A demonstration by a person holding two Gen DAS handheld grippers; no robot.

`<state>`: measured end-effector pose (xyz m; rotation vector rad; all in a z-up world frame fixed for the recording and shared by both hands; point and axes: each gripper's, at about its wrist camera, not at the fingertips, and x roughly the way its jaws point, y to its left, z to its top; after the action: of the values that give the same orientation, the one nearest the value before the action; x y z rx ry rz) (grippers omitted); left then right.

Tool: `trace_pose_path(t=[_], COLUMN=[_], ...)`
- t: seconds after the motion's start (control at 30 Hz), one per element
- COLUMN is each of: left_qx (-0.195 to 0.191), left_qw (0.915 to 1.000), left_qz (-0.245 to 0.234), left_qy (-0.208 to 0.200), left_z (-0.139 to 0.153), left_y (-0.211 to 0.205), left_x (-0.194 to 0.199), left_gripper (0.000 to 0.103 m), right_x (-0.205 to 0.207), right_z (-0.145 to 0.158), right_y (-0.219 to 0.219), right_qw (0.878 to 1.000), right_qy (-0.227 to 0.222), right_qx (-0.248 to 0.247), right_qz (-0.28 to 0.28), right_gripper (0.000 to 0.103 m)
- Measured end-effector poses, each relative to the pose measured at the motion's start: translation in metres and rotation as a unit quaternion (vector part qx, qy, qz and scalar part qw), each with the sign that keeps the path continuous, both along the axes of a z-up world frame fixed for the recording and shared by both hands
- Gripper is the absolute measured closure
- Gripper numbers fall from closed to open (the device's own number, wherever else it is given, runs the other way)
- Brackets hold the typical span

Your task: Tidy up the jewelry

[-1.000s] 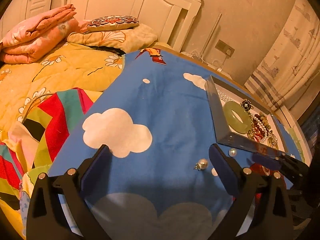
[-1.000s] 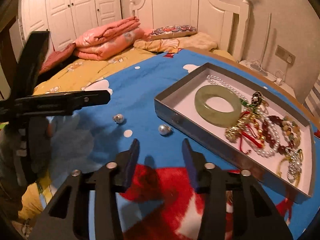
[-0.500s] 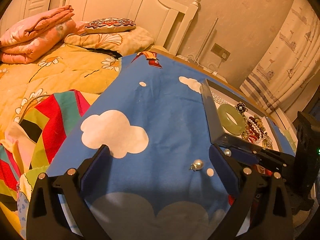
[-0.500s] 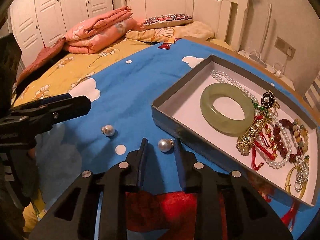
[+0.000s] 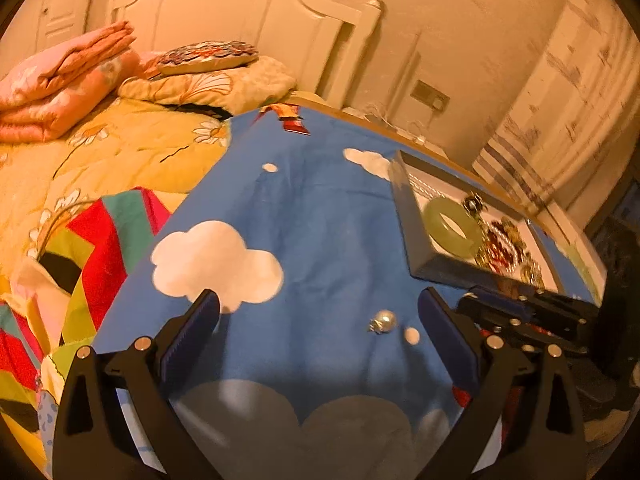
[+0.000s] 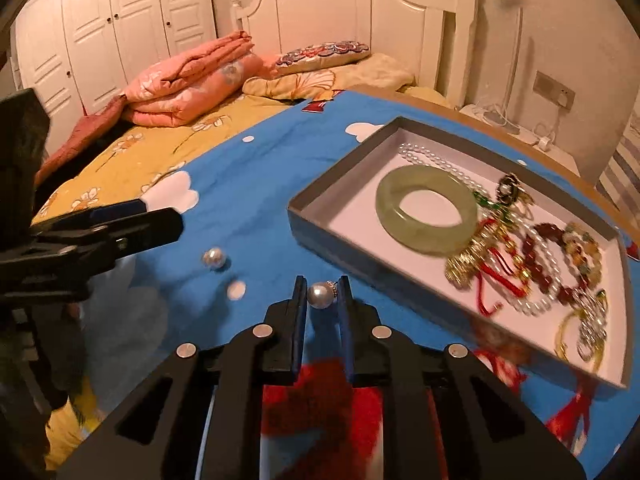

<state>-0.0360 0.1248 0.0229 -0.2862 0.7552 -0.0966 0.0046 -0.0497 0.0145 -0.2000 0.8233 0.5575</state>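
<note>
Closing: right hand-held gripper [image 6: 322, 295], wide a second ago, now pinches the round white pearl earring [image 6: 319, 295] just beside the grey shallow jewelry tray [image 6: 308, 229]
Waiting: left hand-held gripper [image 5: 320, 314] spread, holding nothing
Remaining: second pearl earring [image 6: 213, 258] on the blue cloud-print table cloth [image 6: 256, 184], farther from the tray

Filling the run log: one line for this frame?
right tool: closing around pearl earring | left tool: open, idle | second earring: on cloth | tray: waiting

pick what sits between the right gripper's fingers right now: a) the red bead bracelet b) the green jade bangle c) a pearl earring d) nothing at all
c: in the right wrist view the right gripper has its fingers closed in on either side of a pearl earring on the blue cloth, while the jade bangle and the red bead bracelet lie in the grey tray.
</note>
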Motion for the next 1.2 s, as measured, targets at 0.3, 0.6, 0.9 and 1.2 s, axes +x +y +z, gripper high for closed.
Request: trace_pose_path(t=[0.3,0.6,0.9,1.2], left_qx=[0.168,0.153,0.176,0.188], left_qw=[0.9829,0.9821,0.9773,0.9796], left_qz=[-0.075,-0.101,-0.114,-0.069], left_qy=[0.002,0.044,0.031,-0.018], left_z=[0.004,-0.012,-0.012,0.004], left_y=[-0.069,-0.071,-0.083,-0.082], left_x=[0.0,0.02,0.013,-0.002], left_gripper=[0.007,0.063,0.09,0.09], right_x=[-0.024,-0.023,-0.027,-0.031], right_z=[0.013,0.004,0.006,0.012], right_y=[-0.074,-0.11,-0.115,-0.123], right_qw=[0.999,0.996,0.996,0.993], right_qy=[-0.024,-0.008,-0.012,-0.031], right_qx=[0.016,0.051,0.063,0.086], right_qz=[-0.044,-0.07,-0.067,-0.079], right_gripper=[0.088,0.088,0.088,0.088])
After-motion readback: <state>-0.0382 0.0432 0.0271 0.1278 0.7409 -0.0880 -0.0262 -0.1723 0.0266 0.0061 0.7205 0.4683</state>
